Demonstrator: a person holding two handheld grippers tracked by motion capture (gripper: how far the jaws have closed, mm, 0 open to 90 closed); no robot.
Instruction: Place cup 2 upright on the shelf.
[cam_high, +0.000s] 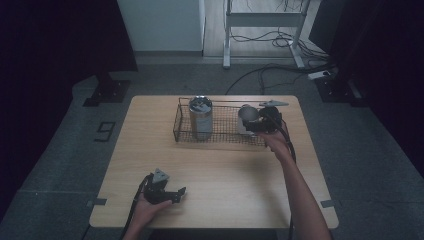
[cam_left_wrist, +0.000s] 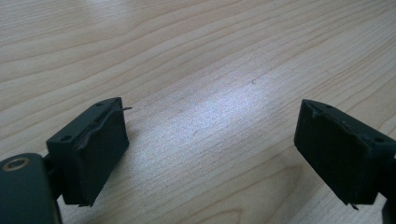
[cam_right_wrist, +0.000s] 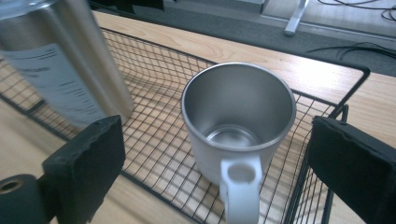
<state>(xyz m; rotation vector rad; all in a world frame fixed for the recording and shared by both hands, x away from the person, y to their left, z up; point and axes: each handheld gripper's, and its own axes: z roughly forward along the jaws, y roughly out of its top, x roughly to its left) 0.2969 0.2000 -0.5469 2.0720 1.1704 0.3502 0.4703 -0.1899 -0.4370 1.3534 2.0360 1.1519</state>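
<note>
R gripper (cam_right_wrist: 215, 154) jaws wide, steel mug (cam_right_wrist: 238, 126) between, L gripper (cam_left_wrist: 212, 154) jaws wide, empty

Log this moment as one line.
right gripper: open, at mug in wire basket | left gripper: open, over table

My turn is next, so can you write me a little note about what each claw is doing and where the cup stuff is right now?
Left claw: open, holding nothing, low over the bare wooden table near the front edge.
Right claw: open, holding nothing, at the right end of the wire basket, jaws either side of the mug's handle but not touching.
Steel mug: upright and empty inside the basket.
Tall steel tumbler: upright in the basket's left part.
Done: both are in the basket.
Left: probably close on the mug or pull back; I can't tell which.
</note>
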